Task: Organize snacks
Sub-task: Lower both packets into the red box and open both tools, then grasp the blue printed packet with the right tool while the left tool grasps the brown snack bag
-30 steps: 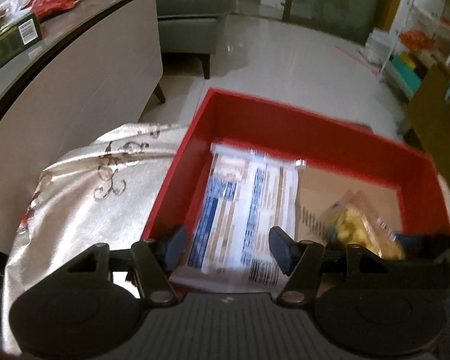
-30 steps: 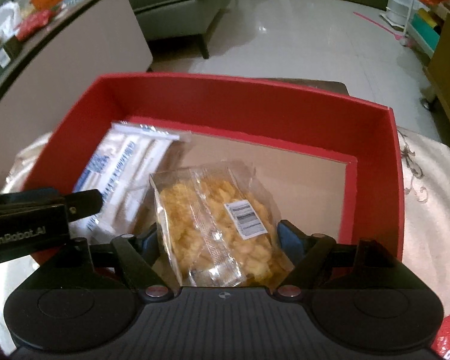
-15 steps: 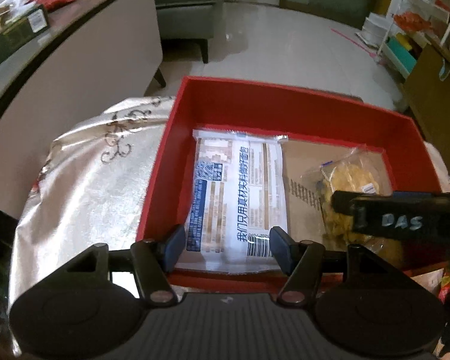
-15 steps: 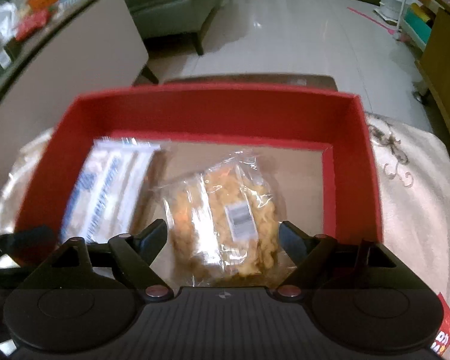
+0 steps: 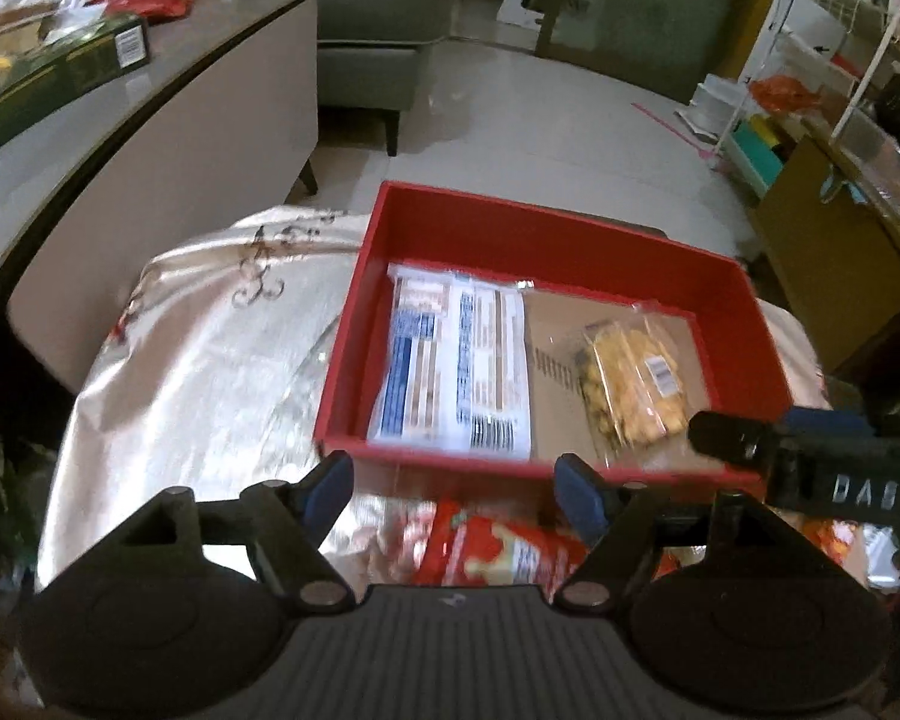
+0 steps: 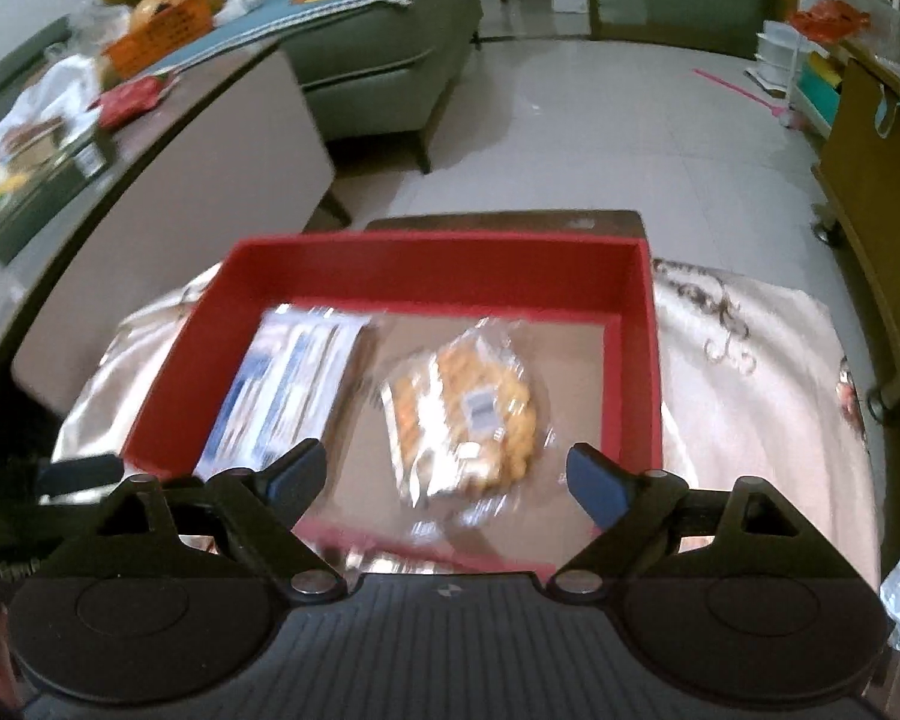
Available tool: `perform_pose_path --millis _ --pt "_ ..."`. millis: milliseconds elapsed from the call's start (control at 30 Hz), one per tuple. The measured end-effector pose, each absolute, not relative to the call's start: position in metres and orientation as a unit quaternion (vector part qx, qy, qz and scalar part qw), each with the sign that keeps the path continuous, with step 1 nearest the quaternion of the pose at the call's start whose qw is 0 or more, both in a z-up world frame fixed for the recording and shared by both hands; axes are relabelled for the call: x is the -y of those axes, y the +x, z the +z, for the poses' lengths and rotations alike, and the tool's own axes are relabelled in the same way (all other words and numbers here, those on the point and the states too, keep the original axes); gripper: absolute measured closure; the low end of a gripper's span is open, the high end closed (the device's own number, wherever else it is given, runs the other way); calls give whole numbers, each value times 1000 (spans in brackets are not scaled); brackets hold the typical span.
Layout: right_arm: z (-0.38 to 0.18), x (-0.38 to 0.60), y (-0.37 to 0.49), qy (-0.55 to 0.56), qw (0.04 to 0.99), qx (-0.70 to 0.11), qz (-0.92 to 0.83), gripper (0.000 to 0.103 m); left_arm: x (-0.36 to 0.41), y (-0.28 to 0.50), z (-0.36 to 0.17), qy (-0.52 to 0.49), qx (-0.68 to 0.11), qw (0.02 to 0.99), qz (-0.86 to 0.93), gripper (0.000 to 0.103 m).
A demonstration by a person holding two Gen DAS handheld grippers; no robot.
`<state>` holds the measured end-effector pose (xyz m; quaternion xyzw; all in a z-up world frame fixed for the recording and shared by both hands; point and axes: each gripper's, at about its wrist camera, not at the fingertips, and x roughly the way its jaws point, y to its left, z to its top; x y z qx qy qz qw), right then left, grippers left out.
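two snack packs lie in the red box [image 5: 546, 240] on the table: white packet [image 5: 450, 360] left, yellow snack bag [image 6: 468, 408] right; left tongs [image 5: 453, 486] and right tongs [image 6: 444, 474] both opening, nothing between them

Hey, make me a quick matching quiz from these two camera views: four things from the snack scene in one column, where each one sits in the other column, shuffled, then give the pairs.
Things
1. white and blue packet
2. clear bag of yellow snacks
3. red snack packet
4. green box

Places
A. on the cloth, outside the red box, by its near wall
B. on the grey counter
C. left part of the red box
D. right part of the red box

Pairs: 1-C, 2-D, 3-A, 4-B
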<state>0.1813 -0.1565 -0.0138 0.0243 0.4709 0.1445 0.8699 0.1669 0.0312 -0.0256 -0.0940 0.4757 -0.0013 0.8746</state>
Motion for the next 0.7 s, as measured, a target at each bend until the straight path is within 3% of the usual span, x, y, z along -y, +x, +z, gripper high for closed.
perform_pose_path --millis 300,700 --pt "-20 132 122 -10 840 -495 222 9 -57 121 -35 -128 -507 852 -4 34" --pt "-28 138 92 -9 829 -514 221 8 -49 103 -71 -54 -556 830 2 34"
